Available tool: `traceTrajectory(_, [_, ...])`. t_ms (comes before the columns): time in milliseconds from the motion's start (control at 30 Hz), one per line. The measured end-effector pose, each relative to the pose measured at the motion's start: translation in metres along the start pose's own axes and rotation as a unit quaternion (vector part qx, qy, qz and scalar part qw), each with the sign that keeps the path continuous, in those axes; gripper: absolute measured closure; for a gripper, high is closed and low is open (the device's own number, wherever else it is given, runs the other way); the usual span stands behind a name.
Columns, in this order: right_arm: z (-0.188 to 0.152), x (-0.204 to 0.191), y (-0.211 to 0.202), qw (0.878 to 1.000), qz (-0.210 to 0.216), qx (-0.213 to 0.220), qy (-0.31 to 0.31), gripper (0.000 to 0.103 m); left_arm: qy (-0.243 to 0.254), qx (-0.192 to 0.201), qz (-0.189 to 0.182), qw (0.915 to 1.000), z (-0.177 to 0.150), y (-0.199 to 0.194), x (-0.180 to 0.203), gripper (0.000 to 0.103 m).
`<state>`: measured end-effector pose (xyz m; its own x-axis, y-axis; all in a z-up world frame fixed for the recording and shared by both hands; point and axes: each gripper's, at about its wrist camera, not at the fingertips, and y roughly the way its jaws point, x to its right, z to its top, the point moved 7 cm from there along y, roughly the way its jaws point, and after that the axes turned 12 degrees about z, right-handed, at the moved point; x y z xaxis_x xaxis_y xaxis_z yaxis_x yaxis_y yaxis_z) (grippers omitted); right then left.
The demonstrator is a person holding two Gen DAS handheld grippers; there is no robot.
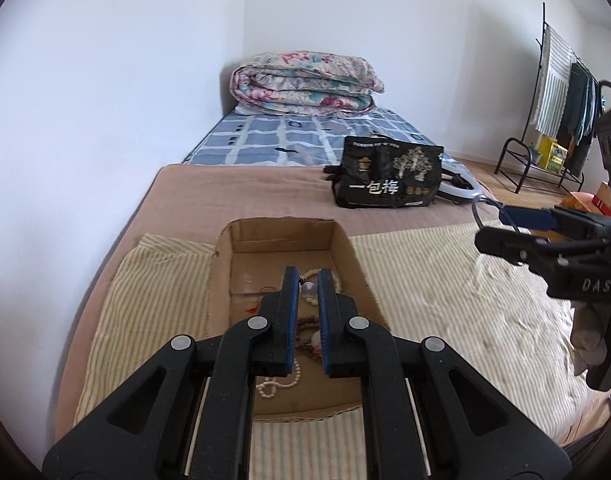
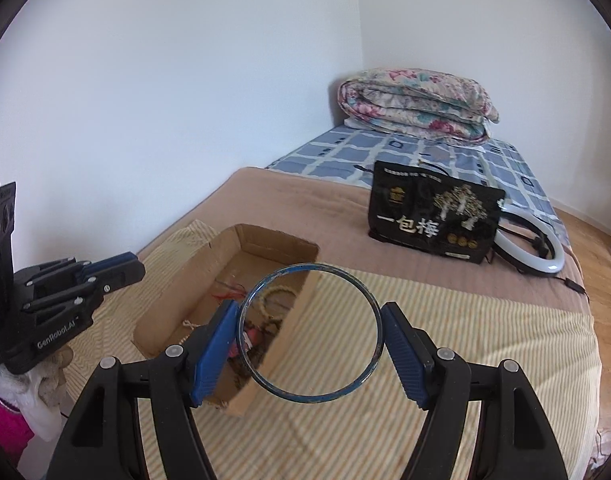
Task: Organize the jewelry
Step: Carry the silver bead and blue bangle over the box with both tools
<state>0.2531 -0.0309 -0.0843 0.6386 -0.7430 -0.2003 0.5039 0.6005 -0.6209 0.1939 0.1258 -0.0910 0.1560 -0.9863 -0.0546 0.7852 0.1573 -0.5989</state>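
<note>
An open cardboard box [image 1: 347,248] [image 2: 229,240] sits on a striped cloth on the bed. It holds bead strings, a pearl strand [image 1: 279,384] and a red tassel [image 2: 229,292]. My left gripper [image 1: 308,282] hangs over the box, its jaws a narrow gap apart with nothing between them; it also shows in the right wrist view [image 2: 117,266]. My right gripper [image 2: 310,320] is shut on a thin blue bangle [image 2: 310,396], held above the box's right edge; it also shows in the left wrist view [image 1: 501,226].
A black snack bag [image 1: 389,174] [image 2: 433,216] and a white ring light [image 2: 545,254] lie farther back on the brown blanket. A folded floral quilt [image 1: 305,82] sits at the bed head. A clothes rack [image 1: 561,92] stands at the right.
</note>
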Motion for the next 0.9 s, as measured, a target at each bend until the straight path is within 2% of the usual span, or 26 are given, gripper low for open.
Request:
traceTrajectory(367, [0.020,-0.016,0.056,1.000,0.022,-0.020,-0.007,0.029,-0.009,-0.006,0.006,0.9999,-0.006,0.015,-0.022,0.096])
traceTrajectory(900, [0.027,-0.017,0.136,0.998,0.037,-0.051,-0.001,0.029,-0.006,-0.021,0.011,0.9997,-0.021,0.049,-0.028,0.096])
